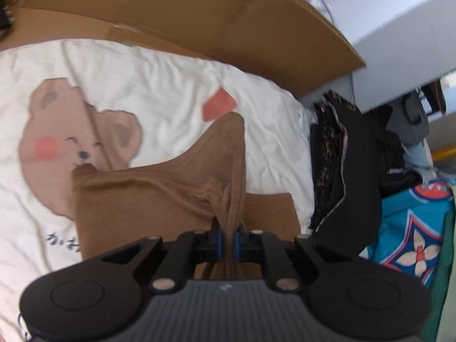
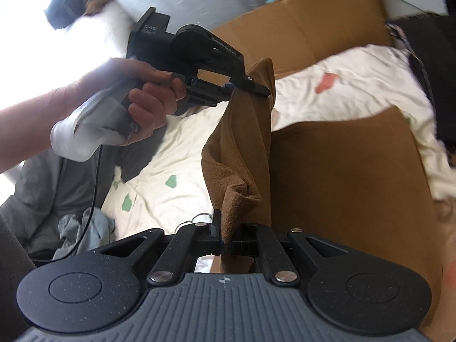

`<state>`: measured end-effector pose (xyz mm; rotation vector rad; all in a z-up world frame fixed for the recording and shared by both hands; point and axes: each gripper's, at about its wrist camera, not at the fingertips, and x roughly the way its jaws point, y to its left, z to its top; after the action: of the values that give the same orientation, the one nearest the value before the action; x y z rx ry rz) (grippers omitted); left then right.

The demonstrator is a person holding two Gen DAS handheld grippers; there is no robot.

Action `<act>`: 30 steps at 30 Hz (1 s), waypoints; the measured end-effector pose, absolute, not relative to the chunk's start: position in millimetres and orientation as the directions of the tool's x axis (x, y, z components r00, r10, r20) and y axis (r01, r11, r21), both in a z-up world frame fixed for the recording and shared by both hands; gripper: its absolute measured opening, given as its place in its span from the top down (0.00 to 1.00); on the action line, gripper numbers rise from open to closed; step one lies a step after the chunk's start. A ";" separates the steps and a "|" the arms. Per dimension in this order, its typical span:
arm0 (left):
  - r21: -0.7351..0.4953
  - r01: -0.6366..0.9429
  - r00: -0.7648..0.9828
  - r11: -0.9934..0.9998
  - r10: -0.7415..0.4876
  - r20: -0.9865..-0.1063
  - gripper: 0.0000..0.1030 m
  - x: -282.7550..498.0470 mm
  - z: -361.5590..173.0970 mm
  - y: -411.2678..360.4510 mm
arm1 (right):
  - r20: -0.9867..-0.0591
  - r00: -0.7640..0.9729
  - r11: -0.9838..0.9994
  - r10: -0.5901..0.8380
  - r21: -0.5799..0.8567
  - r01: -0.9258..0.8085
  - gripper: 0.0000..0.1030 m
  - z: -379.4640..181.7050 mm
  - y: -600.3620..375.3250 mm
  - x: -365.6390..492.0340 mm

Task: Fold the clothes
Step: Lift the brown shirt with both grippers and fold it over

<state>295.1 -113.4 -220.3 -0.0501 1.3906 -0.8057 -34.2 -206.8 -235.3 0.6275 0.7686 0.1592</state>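
Observation:
A brown garment (image 1: 159, 199) lies partly over a white bear-print sheet (image 1: 159, 85). In the left wrist view a bunched fold of it rises into my left gripper (image 1: 228, 238), which is shut on the fabric. In the right wrist view the same garment (image 2: 242, 142) hangs stretched between both grippers. A hand (image 2: 148, 97) holds my left gripper (image 2: 260, 88), which pinches the garment's upper edge. My right gripper (image 2: 226, 239) is shut on a lower bunched corner. The garment's far side is hidden.
A cardboard box (image 1: 199, 8) stands open along the back of the bed. A stack of dark folded clothes (image 1: 342, 165) and a blue patterned cloth (image 1: 413, 228) lie at the right edge. Grey clothes (image 2: 57, 185) and a black cable (image 2: 95, 176) lie at the left.

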 end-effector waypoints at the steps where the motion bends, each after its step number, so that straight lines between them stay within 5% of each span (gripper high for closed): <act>1: -0.477 0.482 -0.043 0.735 -0.524 -0.851 0.92 291.9 -223.8 -119.5 | -0.604 0.718 0.803 0.347 0.587 0.106 0.99 -238.3 -210.6 -35.9; 30: -0.398 0.601 -0.187 0.693 -0.362 -0.913 0.91 240.3 -287.6 -240.0 | -0.661 0.739 0.570 0.133 0.661 0.488 0.99 -314.8 -287.9 -106.6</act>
<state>240.3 -240.0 -287.6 0.2041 1.5321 -0.8725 -106.6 -287.9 -314.8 0.9608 0.7348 -0.2319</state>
